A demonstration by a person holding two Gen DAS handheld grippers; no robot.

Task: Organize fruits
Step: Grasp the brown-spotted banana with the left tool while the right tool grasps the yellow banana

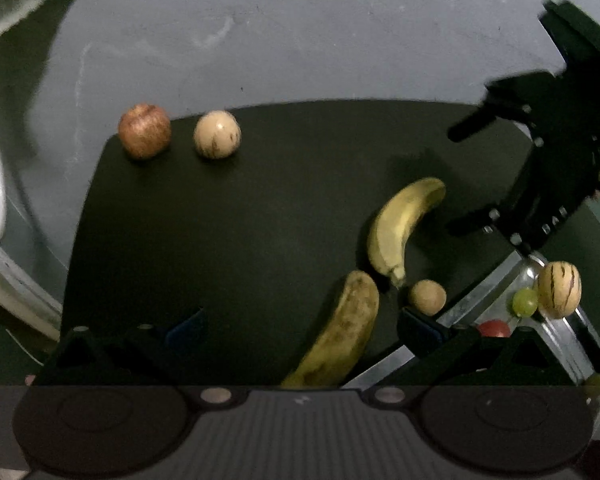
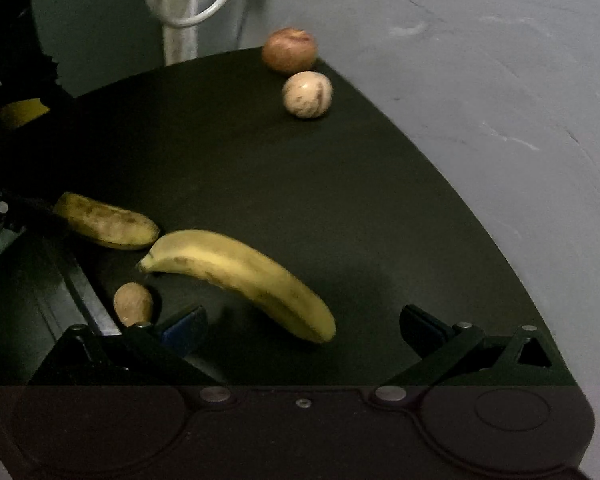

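Yellow bananas (image 2: 240, 276) (image 1: 340, 332) lie end to end on the dark desk (image 1: 220, 220) by a metal tray (image 1: 480, 300), likely the sorting spot since small fruits already sit in it. Both grippers, left (image 1: 300, 328) and right (image 2: 304, 324), hover with fingers spread and empty; the right seems lined up on the brighter banana.

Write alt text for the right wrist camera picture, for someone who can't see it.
The open right gripper hovers over a dark table, with a yellow banana lying between its fingers. A spotted banana and a small brown fruit lie to the left; an apple and a pale round fruit sit at the far edge.
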